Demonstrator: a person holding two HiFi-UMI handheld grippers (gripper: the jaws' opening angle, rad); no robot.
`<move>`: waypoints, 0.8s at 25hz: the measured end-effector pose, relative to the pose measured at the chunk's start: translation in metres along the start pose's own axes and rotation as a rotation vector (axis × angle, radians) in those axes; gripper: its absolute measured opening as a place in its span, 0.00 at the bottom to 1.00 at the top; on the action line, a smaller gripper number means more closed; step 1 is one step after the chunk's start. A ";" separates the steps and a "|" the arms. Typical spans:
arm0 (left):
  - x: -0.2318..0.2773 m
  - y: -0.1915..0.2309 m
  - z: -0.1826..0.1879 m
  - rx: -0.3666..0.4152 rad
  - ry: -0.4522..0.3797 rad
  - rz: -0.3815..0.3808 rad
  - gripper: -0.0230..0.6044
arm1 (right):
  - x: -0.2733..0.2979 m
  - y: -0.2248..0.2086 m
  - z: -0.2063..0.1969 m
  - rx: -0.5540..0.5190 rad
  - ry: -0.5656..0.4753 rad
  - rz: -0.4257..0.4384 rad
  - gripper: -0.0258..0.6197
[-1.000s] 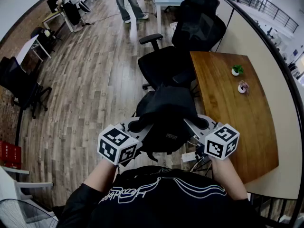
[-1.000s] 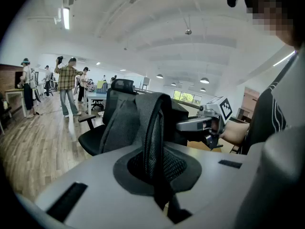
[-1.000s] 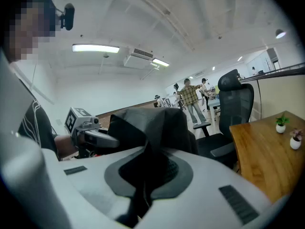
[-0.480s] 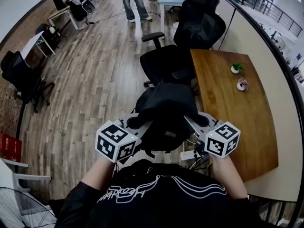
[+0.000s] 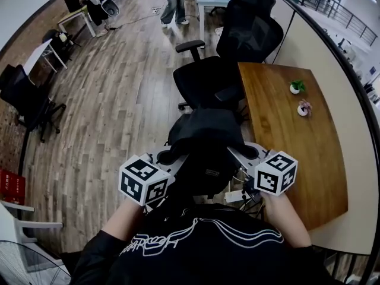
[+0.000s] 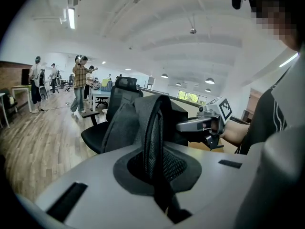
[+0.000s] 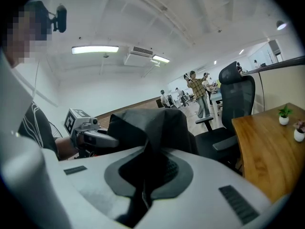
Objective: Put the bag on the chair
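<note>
You hold the bag [image 5: 205,141] up in front of your chest, slung between both claws. Your left claw [image 5: 168,157] is closed tight on a padded mesh strap [image 6: 153,132] at the bag's 9 o'clock side. Your right claw [image 5: 249,153] is closed on a fold of the bag's black fabric at its 3 o'clock side. The body of the bag rises between the two claws and sags below them.

The black office chair [image 5: 208,79] stands at 12 o'clock from the bag with its high back on the far side, and the bag is not on its seat. In the head view the bag's far edge overlaps the near edge of the seat. The wooden surface [image 5: 291,153] runs along your 3 o'clock side and carries two small pots [image 5: 295,88] near its far end. A wooden floor [image 5: 113,117] stretches out at 9 to 11 o'clock. A person [image 5: 174,2] stands on it beyond the chair, at 12 o'clock.
</note>
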State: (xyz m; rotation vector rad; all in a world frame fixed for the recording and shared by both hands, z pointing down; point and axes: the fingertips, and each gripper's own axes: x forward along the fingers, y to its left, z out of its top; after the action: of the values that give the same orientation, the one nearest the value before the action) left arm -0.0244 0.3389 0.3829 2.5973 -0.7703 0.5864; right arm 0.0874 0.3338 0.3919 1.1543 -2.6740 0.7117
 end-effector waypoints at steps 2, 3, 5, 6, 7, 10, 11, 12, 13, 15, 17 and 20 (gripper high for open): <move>0.006 0.017 0.000 -0.009 0.000 -0.002 0.09 | 0.014 -0.007 0.001 0.010 0.003 0.000 0.05; 0.009 0.026 0.001 -0.013 -0.001 -0.005 0.09 | 0.023 -0.010 0.002 0.015 0.005 0.000 0.05; 0.016 0.048 0.004 -0.022 0.001 -0.019 0.09 | 0.041 -0.020 0.006 0.027 0.009 -0.003 0.05; 0.021 0.059 0.005 -0.030 0.003 -0.028 0.09 | 0.051 -0.026 0.008 0.035 0.012 -0.005 0.05; 0.027 0.072 0.006 -0.039 0.007 -0.038 0.09 | 0.062 -0.033 0.010 0.043 0.014 -0.010 0.05; 0.044 0.119 0.013 -0.067 0.026 -0.063 0.09 | 0.104 -0.056 0.021 0.069 0.024 -0.032 0.05; 0.049 0.138 0.016 -0.075 0.032 -0.069 0.09 | 0.121 -0.064 0.026 0.078 0.028 -0.038 0.05; 0.055 0.158 0.020 -0.081 0.039 -0.076 0.09 | 0.139 -0.071 0.031 0.088 0.034 -0.041 0.05; 0.060 0.178 0.023 -0.086 0.045 -0.081 0.09 | 0.157 -0.079 0.036 0.099 0.041 -0.045 0.05; 0.072 0.218 0.027 -0.094 0.062 -0.088 0.09 | 0.194 -0.096 0.042 0.130 0.060 -0.054 0.05; 0.082 0.256 0.031 -0.094 0.084 -0.088 0.09 | 0.228 -0.111 0.049 0.171 0.076 -0.067 0.05; 0.097 0.310 0.050 -0.066 0.110 -0.087 0.09 | 0.274 -0.133 0.068 0.213 0.083 -0.086 0.05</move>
State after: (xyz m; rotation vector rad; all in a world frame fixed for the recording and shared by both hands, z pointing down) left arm -0.1160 0.0325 0.4571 2.5011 -0.6272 0.6607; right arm -0.0043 0.0445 0.4659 1.2488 -2.5116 1.0257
